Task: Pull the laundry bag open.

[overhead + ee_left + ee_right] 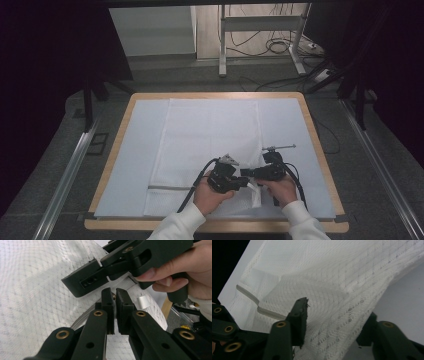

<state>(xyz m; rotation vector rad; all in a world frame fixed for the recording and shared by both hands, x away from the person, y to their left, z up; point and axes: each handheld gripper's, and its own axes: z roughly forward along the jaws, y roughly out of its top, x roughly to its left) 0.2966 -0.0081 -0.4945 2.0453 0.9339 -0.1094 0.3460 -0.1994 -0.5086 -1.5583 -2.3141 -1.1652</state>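
Covering most of the wooden table (320,145), a pale sheet (125,150) lies under a white mesh laundry bag (210,135) with a grey zipper (167,188) near its front edge. The left gripper (243,183) and the right gripper (245,172) meet at the bag's front right corner. Its own view shows the left gripper (115,293) nearly closed on the zipper pull, a small white tag (143,301) beside. The right gripper (337,315) stands wide open, mesh draped between the jaws. No writing is readable.
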